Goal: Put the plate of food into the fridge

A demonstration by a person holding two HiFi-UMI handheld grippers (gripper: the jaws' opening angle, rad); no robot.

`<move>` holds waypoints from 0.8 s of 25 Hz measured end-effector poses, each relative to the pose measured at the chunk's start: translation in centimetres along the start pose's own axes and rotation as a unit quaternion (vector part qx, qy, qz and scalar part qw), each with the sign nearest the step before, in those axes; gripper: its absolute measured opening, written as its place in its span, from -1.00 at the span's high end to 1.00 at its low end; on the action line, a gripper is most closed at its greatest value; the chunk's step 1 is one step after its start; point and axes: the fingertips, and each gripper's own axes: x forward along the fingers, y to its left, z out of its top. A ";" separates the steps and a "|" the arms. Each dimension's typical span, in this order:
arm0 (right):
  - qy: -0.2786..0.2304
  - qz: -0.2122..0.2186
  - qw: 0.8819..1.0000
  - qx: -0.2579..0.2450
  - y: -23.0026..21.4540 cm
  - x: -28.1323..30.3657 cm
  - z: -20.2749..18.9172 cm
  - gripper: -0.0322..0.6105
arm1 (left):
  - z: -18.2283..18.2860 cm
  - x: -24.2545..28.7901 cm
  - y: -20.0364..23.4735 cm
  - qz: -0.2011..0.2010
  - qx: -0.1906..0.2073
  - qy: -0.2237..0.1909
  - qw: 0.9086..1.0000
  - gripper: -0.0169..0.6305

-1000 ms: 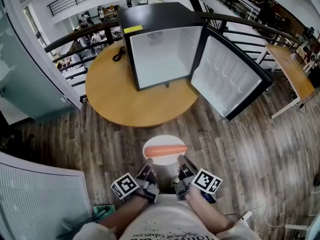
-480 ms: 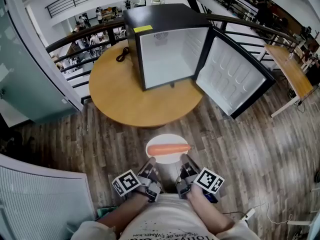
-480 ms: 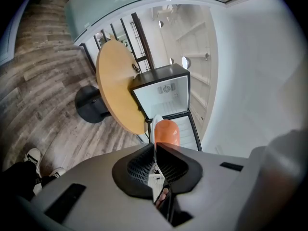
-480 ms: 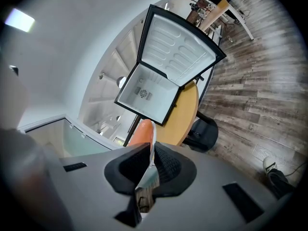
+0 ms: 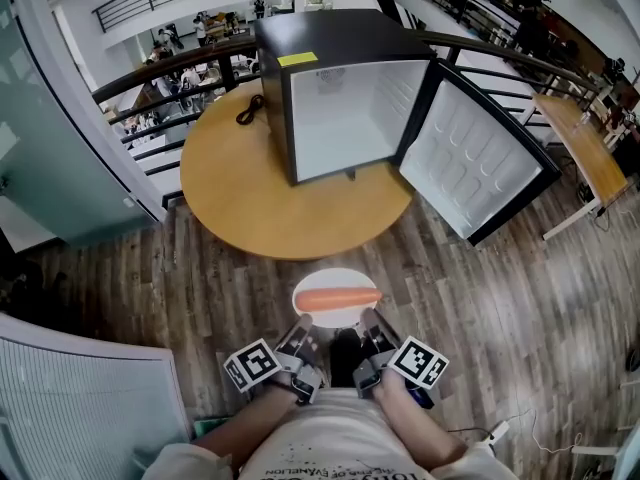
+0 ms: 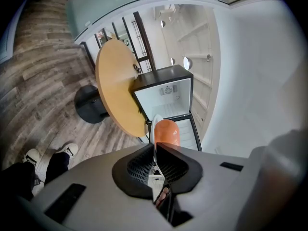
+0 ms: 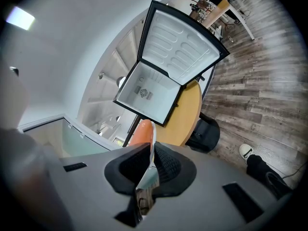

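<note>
A white plate [image 5: 334, 313] with an orange sausage [image 5: 336, 299] on it is held level in front of me, over the wood floor. My left gripper [image 5: 303, 334] is shut on the plate's near left rim; my right gripper [image 5: 366, 329] is shut on its near right rim. In the left gripper view the plate [image 6: 153, 129] stands edge-on between the jaws with the sausage [image 6: 166, 132] behind. In the right gripper view the plate's rim [image 7: 151, 139] and the sausage [image 7: 141, 132] show the same. The black mini fridge [image 5: 345, 86] stands on the round table, its door [image 5: 478, 168] swung open to the right, its white inside bare.
The round wooden table [image 5: 240, 188] lies between me and the fridge, on a dark pedestal base [image 6: 90, 104]. A black cable [image 5: 244, 109] lies on it left of the fridge. Railings [image 5: 170, 63] run behind. A desk [image 5: 588, 143] stands at the right. My shoe [image 7: 246, 151] shows below.
The table and fridge have shifted slightly right and nearer in the head view as I step forward. Both grippers keep their hold on the plate.
</note>
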 end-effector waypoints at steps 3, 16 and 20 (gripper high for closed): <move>0.003 0.000 1.000 -0.002 -0.3 1.2 0.8 0.76 | 0.6 1.3 0.3 0.001 -0.004 -0.003 1.000 0.84; 0.023 0.012 1.000 -0.009 -1.5 9.0 10.5 0.76 | 4.5 12.3 -2.4 -0.001 -0.004 -0.022 1.000 0.84; 0.035 0.020 0.999 -0.016 -1.7 11.7 13.9 0.76 | 5.9 16.1 -3.6 -0.002 -0.004 -0.034 0.999 0.84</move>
